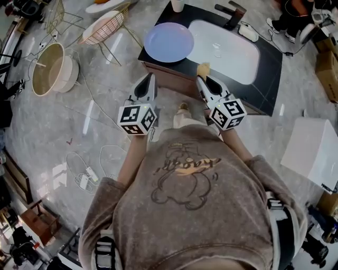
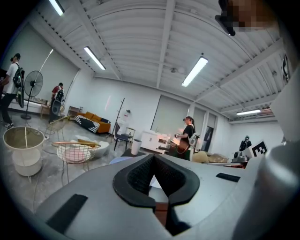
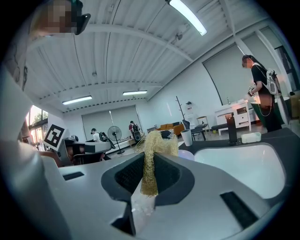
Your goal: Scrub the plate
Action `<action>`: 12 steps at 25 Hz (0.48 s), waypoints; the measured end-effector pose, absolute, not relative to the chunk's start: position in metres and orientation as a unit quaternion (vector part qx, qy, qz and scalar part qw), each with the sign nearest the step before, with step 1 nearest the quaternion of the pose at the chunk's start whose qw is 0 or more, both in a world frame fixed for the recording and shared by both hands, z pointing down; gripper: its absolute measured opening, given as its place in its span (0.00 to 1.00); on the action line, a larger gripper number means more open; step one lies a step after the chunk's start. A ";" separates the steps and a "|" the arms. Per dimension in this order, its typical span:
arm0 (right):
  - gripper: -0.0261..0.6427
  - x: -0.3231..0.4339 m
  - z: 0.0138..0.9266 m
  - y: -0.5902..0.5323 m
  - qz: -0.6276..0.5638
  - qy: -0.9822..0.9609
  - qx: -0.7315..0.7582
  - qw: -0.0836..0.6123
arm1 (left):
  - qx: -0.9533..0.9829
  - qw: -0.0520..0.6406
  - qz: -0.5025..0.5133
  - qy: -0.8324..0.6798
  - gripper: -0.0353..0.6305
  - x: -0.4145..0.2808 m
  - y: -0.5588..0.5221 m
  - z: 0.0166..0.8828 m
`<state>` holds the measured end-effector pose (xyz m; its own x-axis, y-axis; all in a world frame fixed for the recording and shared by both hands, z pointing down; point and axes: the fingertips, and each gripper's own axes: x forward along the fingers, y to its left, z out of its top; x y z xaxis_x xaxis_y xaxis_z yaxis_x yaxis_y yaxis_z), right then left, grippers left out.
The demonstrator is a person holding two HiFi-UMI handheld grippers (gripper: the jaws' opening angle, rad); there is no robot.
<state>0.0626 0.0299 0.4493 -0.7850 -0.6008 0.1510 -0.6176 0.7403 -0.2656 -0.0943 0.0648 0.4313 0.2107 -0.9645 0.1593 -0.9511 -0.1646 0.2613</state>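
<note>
Closest in, a brown sweatshirt (image 1: 190, 211) fills the lower head view, with both forearms reaching out from it. Ahead of both grippers stands the dark table (image 1: 272, 68), and the white sink (image 1: 227, 50) is set into it, ahead and to the right of the right gripper. On the floor well off to the left of the left gripper sit a round bin (image 1: 50, 68) and a wire basket (image 1: 105, 26).

The plate (image 1: 169, 42) – pale blue, round, lying flat – rests on the table's left end, just beside the sink. It is ahead of the left gripper and a little to its right, and neither gripper touches it.

Left gripper (image 1: 150, 79) has its jaws closed together with nothing between them, tips near the table's front edge. Right gripper (image 1: 202, 80) is clamped on a yellow scourer (image 1: 203, 67). In the right gripper view the coarse mesh stands up from between the pads (image 3: 123, 173), poking out past the tips.

A tap (image 1: 232, 15) and a white cup (image 1: 177, 5) stand at the table's far edge, beyond the sink and the plate.
</note>
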 end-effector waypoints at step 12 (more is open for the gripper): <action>0.12 0.038 0.447 -0.081 0.163 -0.947 0.273 0.038 | 0.729 0.171 -0.039 -0.662 0.08 -0.119 -0.031 0.422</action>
